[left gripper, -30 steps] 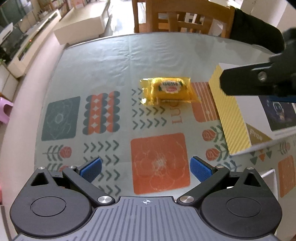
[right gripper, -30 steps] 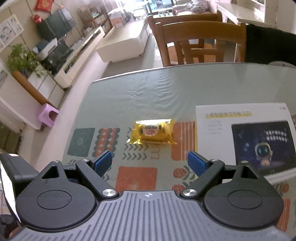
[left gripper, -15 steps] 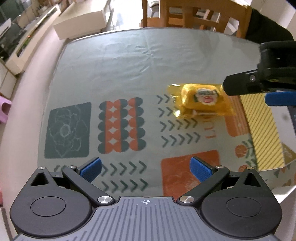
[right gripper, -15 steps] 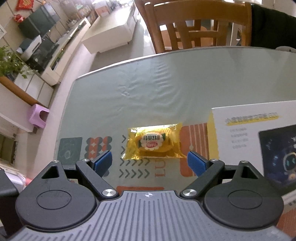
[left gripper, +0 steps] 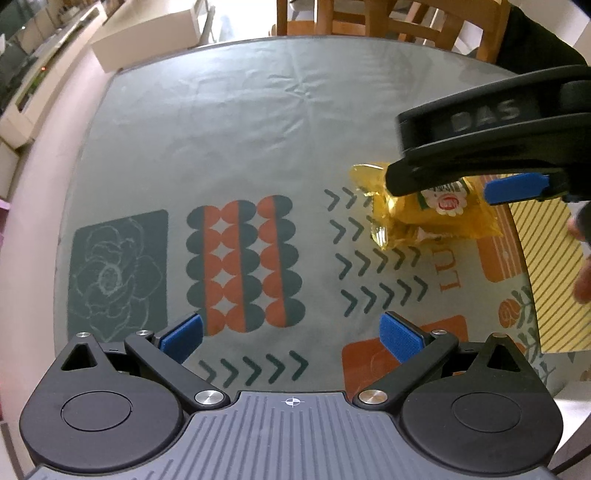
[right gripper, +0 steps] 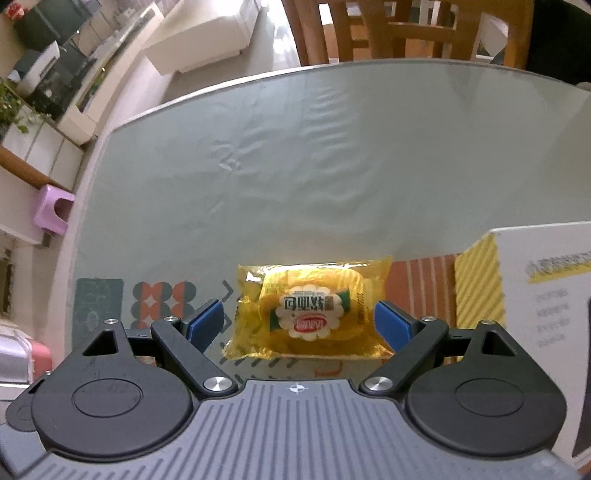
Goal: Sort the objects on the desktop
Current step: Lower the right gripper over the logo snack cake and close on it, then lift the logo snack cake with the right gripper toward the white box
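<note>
A yellow snack packet (right gripper: pixel 310 306) with a white and red label lies on the patterned tablecloth (right gripper: pixel 280 177). My right gripper (right gripper: pixel 299 321) is open, with its blue pads on either side of the packet and not touching it. In the left wrist view the packet (left gripper: pixel 424 218) lies at the right, partly hidden under the right gripper's black fingers (left gripper: pixel 480 166). My left gripper (left gripper: pixel 291 336) is open and empty, low over the cloth, to the left of the packet.
A white box with a yellow striped side (right gripper: pixel 517 288) lies right of the packet; it also shows in the left wrist view (left gripper: pixel 546 266). Wooden chairs (right gripper: pixel 406 29) stand behind the table's far edge. A purple stool (right gripper: pixel 53 214) stands on the floor at the left.
My right gripper has moved forward and down until its open pads flank the packet. My left gripper has shifted left, so the packet and box slid to the right of its view.
</note>
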Action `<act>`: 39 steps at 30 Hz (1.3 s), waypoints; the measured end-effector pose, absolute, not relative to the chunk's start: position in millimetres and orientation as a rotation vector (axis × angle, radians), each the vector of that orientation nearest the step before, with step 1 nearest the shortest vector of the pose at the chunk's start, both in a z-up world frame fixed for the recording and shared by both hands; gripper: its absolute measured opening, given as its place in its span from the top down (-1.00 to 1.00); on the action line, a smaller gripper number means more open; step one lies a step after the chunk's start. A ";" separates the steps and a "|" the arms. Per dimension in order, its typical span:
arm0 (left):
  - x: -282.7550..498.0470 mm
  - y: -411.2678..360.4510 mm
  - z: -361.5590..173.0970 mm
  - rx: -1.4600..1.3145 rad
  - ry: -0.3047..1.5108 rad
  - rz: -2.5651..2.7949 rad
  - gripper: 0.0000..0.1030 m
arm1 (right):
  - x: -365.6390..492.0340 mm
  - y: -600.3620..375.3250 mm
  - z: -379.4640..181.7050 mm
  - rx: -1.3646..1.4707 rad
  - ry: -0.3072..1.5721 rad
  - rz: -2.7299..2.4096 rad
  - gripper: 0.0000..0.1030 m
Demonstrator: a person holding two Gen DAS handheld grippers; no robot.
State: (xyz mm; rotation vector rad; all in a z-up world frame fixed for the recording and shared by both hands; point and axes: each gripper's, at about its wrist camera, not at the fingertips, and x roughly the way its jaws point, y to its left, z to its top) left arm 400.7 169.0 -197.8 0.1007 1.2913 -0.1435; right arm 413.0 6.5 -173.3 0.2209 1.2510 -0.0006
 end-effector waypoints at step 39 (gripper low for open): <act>399.8 190.4 -191.7 0.090 1.304 -0.084 -1.00 | 404.4 43.9 -180.7 0.021 1.157 -0.039 -0.57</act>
